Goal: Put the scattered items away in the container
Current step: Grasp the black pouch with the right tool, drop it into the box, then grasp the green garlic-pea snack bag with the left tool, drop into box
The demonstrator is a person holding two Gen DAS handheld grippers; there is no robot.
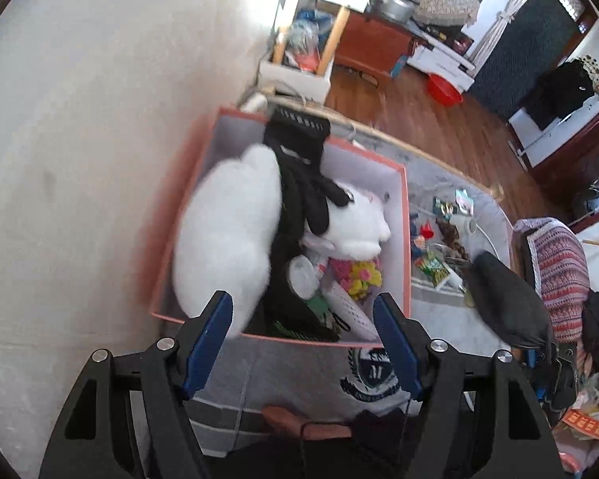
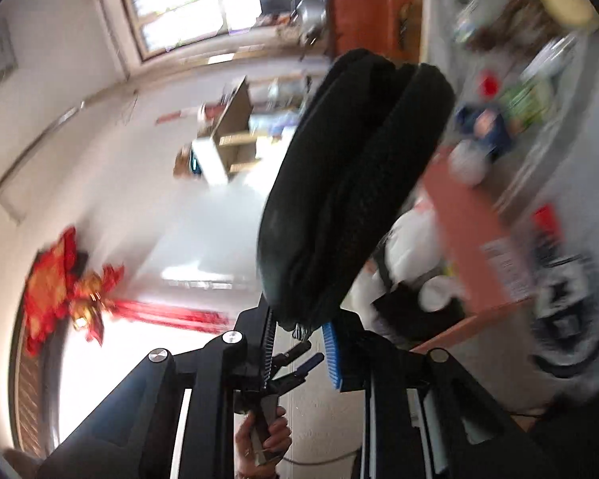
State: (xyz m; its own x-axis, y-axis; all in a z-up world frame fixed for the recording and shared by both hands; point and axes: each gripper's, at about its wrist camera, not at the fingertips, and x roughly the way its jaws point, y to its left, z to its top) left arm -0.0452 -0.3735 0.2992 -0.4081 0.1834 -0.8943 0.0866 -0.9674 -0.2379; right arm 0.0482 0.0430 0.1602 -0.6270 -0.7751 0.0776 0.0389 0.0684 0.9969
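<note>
A pink-rimmed box [image 1: 405, 215] stands on a grey cloth and holds a white plush [image 1: 227, 231], a black glove [image 1: 299, 167], a yellow flower toy [image 1: 363, 275] and other small things. My left gripper [image 1: 303, 303] hovers open over the box's near edge, with nothing between its blue pads [image 1: 211, 339]. My right gripper [image 2: 299, 329] is shut on the lower end of a black soft pouch [image 2: 351, 183], lifted in the air; the same pouch [image 1: 507, 299] shows right of the box. The right wrist view is blurred; the box [image 2: 463, 215] lies behind the pouch.
Loose items lie on the cloth right of the box: a green packet [image 1: 431, 267], a red piece [image 1: 427, 231], a white cup [image 1: 465, 223]. A white wall runs along the left. A striped cloth [image 1: 559, 263] hangs at the right, with wooden floor and furniture beyond.
</note>
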